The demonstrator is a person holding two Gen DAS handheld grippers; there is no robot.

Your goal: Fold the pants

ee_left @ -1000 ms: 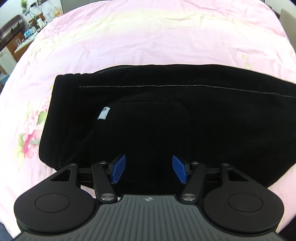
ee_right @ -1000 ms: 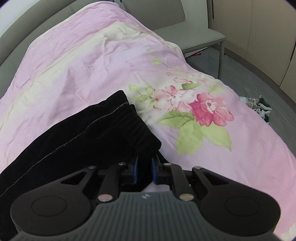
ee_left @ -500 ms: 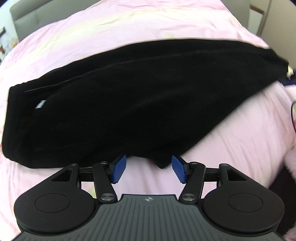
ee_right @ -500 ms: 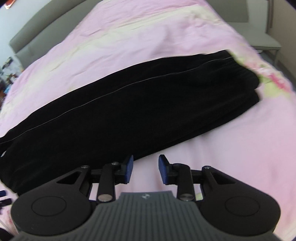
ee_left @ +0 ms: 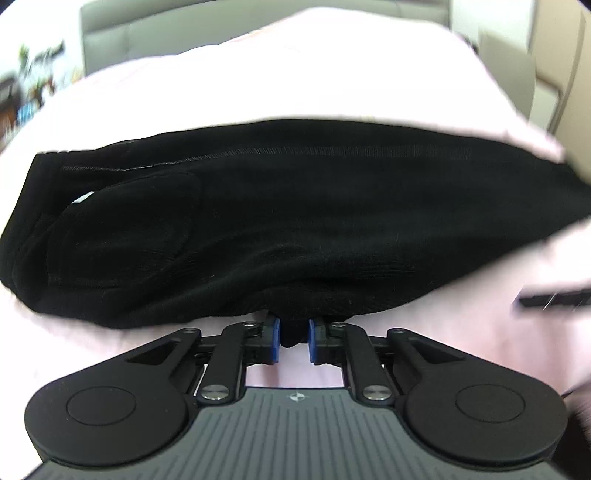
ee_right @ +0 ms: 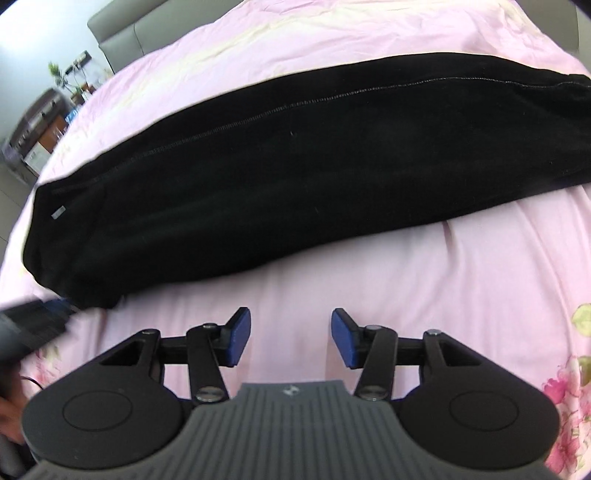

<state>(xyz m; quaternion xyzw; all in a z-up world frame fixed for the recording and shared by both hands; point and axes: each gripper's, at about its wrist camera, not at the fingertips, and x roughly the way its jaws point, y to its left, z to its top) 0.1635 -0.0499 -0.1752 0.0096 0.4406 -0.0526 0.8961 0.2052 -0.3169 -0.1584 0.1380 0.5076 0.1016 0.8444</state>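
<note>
The black pants [ee_left: 295, 221] lie folded lengthwise across the pink bedsheet [ee_left: 295, 70], waistband and back pocket at the left. My left gripper [ee_left: 294, 338] is shut on a fold of the pants' near edge, at the crotch point. In the right wrist view the pants [ee_right: 295, 177] stretch from the left to the far right. My right gripper [ee_right: 290, 336] is open and empty over the pink sheet [ee_right: 369, 277], a little in front of the pants' near edge.
The bed has a grey headboard [ee_right: 122, 29] behind it. A cabinet with clutter [ee_right: 40, 122] stands at the far left. Pink flower prints [ee_right: 569, 406] mark the sheet at the right. The other gripper's dark body [ee_right: 33, 325] shows at the left edge.
My left gripper has closed on the pants' near edge. My right gripper let go of the pants, opened wide and pulled back.
</note>
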